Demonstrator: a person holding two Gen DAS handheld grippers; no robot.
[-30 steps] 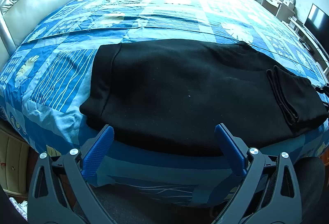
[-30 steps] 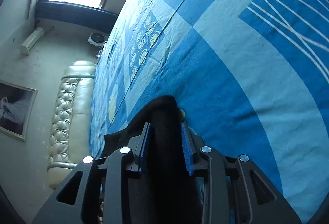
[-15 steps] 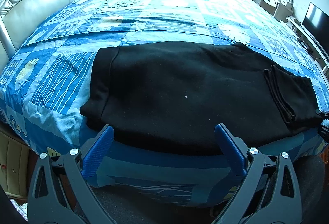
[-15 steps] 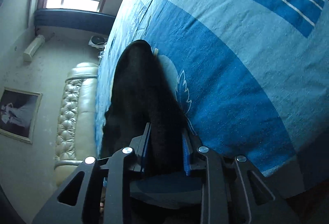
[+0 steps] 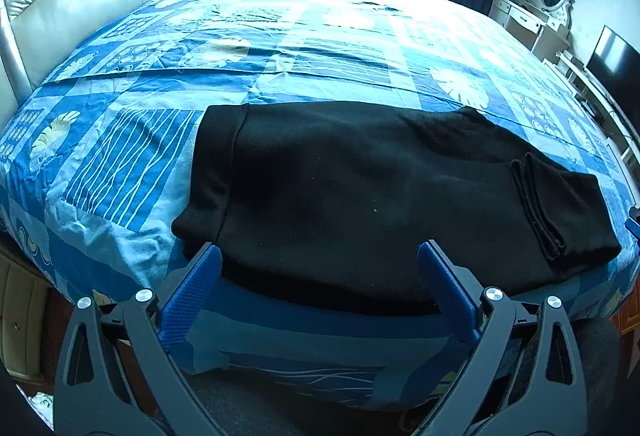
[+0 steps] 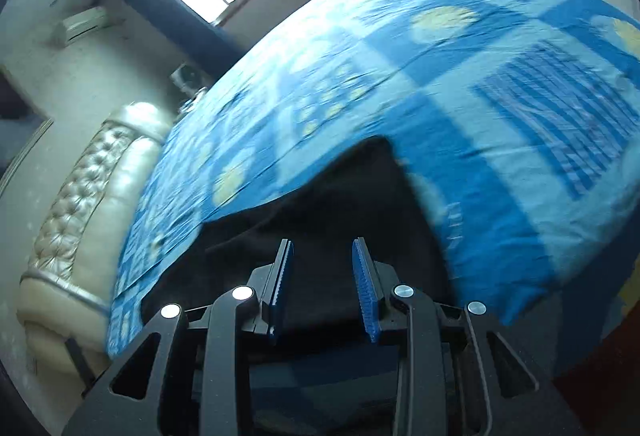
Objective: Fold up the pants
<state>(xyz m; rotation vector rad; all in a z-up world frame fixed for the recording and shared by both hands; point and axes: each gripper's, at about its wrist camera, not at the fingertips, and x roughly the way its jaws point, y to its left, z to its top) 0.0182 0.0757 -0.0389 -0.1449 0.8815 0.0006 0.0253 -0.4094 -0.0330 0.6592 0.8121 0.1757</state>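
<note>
Black pants [image 5: 360,196] are lying folded near the bed [image 5: 280,48] edge. Left claw [image 5: 318,276] is hovering released before them; right claw [image 6: 322,276] is opening, cloth between its unclenched pads.

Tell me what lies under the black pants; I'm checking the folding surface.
The black pants lie on the blue patterned bedspread. The part beneath them is covered, so anything else there cannot be seen.
</note>
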